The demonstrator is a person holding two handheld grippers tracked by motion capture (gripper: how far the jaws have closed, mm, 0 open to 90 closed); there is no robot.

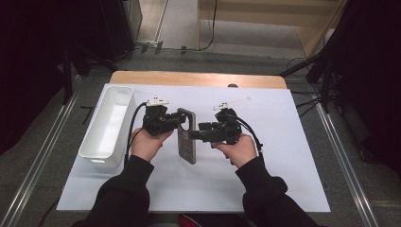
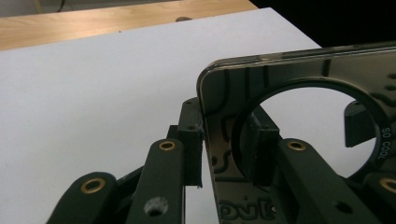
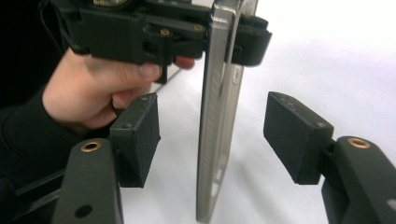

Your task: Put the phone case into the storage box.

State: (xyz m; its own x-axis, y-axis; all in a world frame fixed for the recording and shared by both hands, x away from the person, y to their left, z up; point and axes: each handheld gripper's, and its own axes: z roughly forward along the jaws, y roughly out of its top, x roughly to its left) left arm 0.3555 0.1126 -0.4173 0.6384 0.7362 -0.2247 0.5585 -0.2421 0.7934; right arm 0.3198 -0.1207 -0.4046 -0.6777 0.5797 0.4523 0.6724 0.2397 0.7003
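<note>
Left gripper view: left gripper (image 2: 224,149) clamped on phone case (image 2: 299,93), lettering perhaps "SO COOL".

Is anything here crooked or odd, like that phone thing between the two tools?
The phone case stands on edge instead of lying flat, clamped near its top by the left gripper. The right gripper straddles it with open jaws, not touching. The white bin sits straight; nothing looks spilled or damaged.
</note>
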